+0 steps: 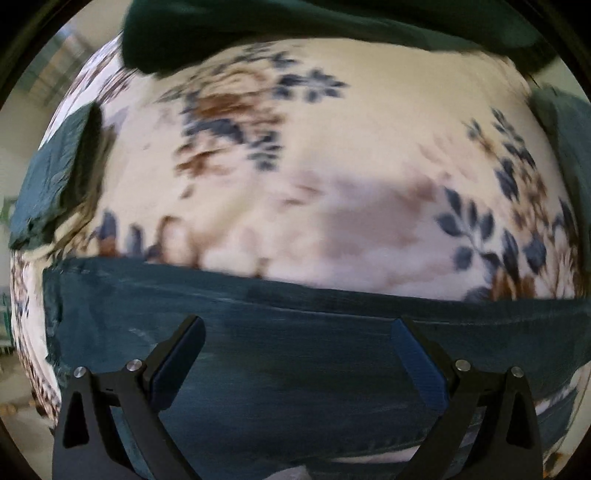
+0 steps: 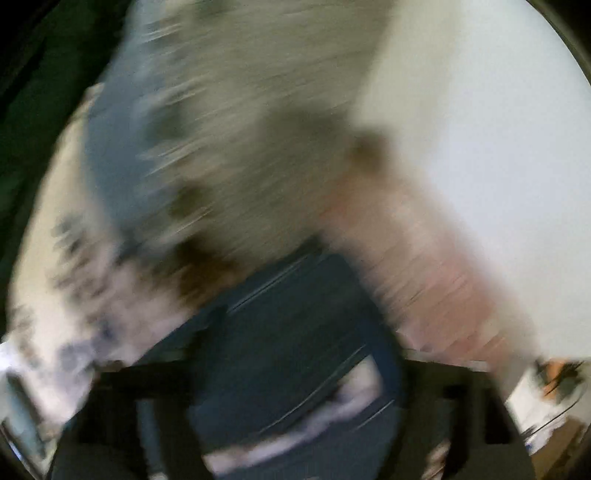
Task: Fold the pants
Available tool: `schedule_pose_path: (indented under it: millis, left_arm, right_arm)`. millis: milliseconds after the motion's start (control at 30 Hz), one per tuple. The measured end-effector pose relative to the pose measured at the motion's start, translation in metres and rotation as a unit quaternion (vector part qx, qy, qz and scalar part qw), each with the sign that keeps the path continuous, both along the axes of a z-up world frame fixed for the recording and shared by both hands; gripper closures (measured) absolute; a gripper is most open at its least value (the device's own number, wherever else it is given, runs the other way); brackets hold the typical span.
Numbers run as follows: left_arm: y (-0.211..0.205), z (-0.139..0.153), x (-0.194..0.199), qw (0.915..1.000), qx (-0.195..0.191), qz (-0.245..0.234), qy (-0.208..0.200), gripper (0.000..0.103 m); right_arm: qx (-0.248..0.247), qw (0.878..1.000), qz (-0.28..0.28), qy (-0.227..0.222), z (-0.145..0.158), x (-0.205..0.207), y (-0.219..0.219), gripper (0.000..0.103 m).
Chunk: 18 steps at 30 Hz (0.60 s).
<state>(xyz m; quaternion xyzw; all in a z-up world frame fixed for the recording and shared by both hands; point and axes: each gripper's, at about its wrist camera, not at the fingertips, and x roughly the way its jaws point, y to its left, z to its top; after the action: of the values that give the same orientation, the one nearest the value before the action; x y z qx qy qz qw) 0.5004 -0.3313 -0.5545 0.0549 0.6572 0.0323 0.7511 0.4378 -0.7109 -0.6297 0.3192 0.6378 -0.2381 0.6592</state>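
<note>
A: Where are the pants [image 1: 295,354]?
B: They lie flat as a dark teal band across the lower part of the left wrist view, on a floral blanket [image 1: 369,166]. Their upper edge runs side to side under the cream cloth with blue and brown flowers.

A: And from the right wrist?
B: That view is badly smeared, but the same dark fabric [image 2: 295,332] fills the lower middle, with the blanket [image 2: 92,295] pale and speckled beside it.

A: What is the left claw [image 1: 298,326] doing?
B: It is released. Its two blue-padded fingers [image 1: 181,354] stand wide apart over the pants, with nothing pinched between them. I cannot tell whether the tips touch the cloth.

A: The right claw [image 2: 295,373]?
B: Only dark blurred shapes of it show at the bottom edge. Its jaws stand wide, released, with pants fabric seen between them; no grip is visible.

A: Anything else around?
B: More teal cloth [image 1: 55,173] at the left edge of the left view and another piece [image 1: 569,140] at the right. A dark green sleeve [image 1: 295,29] crosses the top. In the right view a pale wall [image 2: 480,129] fills the upper right.
</note>
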Motion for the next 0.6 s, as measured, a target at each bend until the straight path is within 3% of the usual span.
schedule_pose_path:
  millis: [133,167,267,400,500,600]
  left_arm:
    - [0.059,0.009,0.023,0.9968,0.004,0.076,0.026,0.000]
    - [0.074,0.009,0.029,0.9947,0.008,0.096,0.035,0.000]
    - [0.133,-0.003,0.055,0.9805,-0.005,0.177,0.085,0.000]
    - [0.201,-0.028,0.082,0.9536,0.011,0.269,0.134,0.000]
    - [0.234,-0.045,0.100,0.9365,0.030,0.318,0.144,0.000]
    - [0.245,-0.074,0.114,0.9269,0.055,0.328,0.174,0.000]
  right_arm:
    - [0.027,0.998,-0.005,0.055,-0.031,0.037,0.047,0.016]
    - [0.021,0.997,-0.009,0.067,-0.024,0.043,0.068,0.016]
    - [0.018,0.994,-0.039,0.104,-0.040,0.065,0.082,0.016]
    - [0.015,0.988,-0.073,0.138,-0.065,0.095,0.084,0.016]
    - [-0.001,0.984,-0.081,0.157,-0.087,0.118,0.082,0.016]
    - [-0.003,0.982,-0.079,0.169,-0.104,0.135,0.086,0.015]
